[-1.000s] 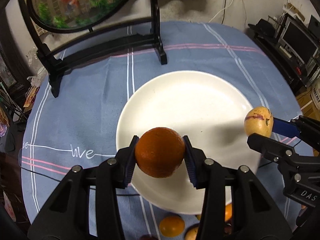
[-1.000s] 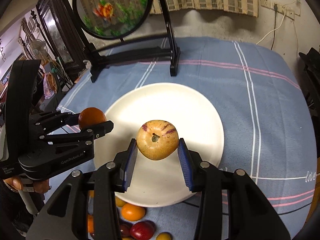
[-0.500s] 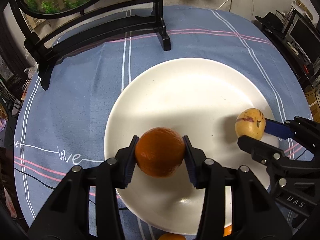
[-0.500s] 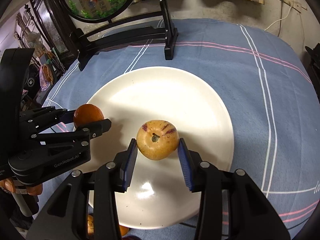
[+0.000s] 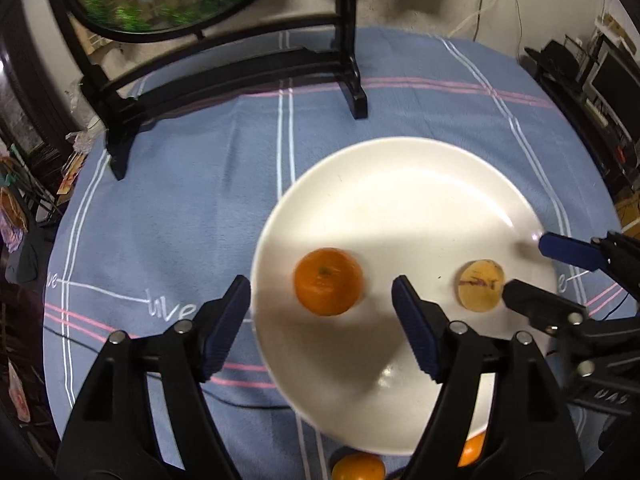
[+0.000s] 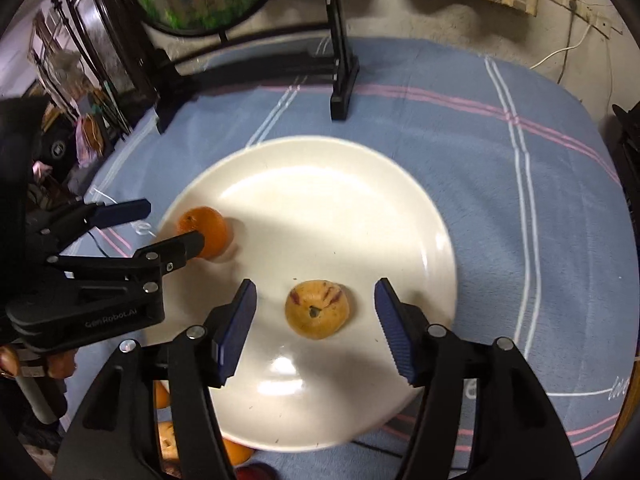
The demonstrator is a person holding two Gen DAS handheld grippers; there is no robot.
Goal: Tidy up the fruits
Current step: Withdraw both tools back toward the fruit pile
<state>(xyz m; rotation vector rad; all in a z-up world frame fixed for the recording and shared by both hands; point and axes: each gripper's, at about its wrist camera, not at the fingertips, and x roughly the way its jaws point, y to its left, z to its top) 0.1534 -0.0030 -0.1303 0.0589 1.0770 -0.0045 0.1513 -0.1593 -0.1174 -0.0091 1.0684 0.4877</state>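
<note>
Currently left gripper (image 5: pixel 322 306) is spread wide, holding nothing; the orange (image 5: pixel 328 281) sits on the white plate (image 5: pixel 400 184) between its blue pads (image 5: pixel 226 322), clear of both. In the right wrist view the same orange (image 6: pixel 205 232) lies at the plate's left side, partly behind one left-gripper finger. Right gripper (image 6: pixel 314 326) is also wide open and empty; the yellow purple-streaked fruit (image 6: pixel 317 309) rests on the plate (image 6: pixel 360 184) between its pads (image 6: pixel 396 336), touching neither. Both fruits sit apart on the plate's near half. More oranges (image 5: pixel 358 467) lie on the blue striped tablecloth (image 5: pixel 180 200) at the plate's near edge. Black stand (image 5: pixel 240 68) with a round goldfish panel at the table's far side.
</note>
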